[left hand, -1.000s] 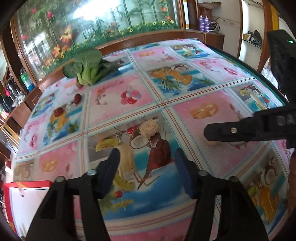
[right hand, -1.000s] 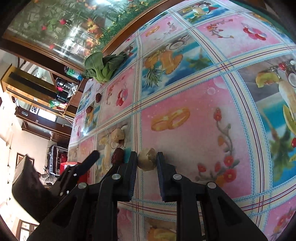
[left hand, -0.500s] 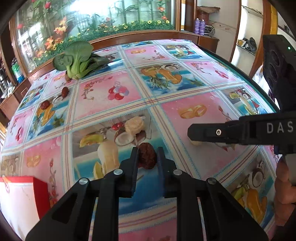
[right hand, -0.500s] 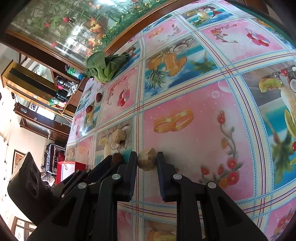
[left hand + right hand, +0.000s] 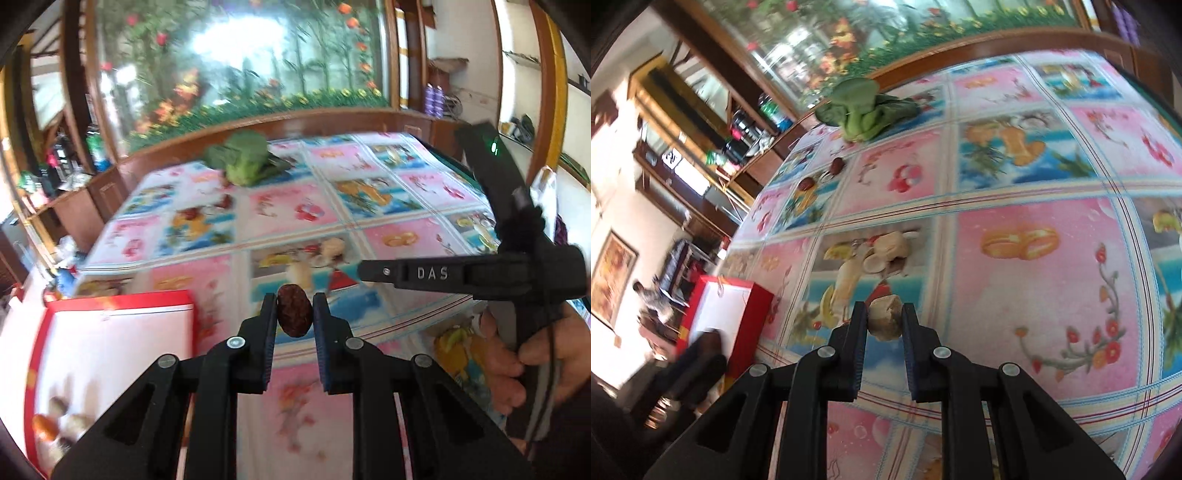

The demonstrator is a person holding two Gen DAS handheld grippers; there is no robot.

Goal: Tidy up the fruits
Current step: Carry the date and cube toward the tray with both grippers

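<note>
My left gripper (image 5: 294, 312) is shut on a dark red date (image 5: 294, 311) and holds it above the table, next to a red box with a white inside (image 5: 110, 343). My right gripper (image 5: 884, 319) is shut on a beige walnut-like nut (image 5: 884, 318), lifted above the table. The right gripper also shows at the right in the left wrist view (image 5: 369, 266). The red box shows at the lower left in the right wrist view (image 5: 727, 314). A second beige nut (image 5: 894, 243) and two more dates (image 5: 836, 166) lie on the tablecloth.
A green bok choy (image 5: 862, 109) lies at the table's far side. Several fruits lie in the box's near corner (image 5: 55, 421). The table (image 5: 1034, 295) has a busy pink and blue fruit-print cloth. A wooden cabinet with a glass front stands behind it.
Both grippers have lifted off the table with their fruits and swung left towards the red box. One second ago the left gripper was open around the date; it then shut on it.
</note>
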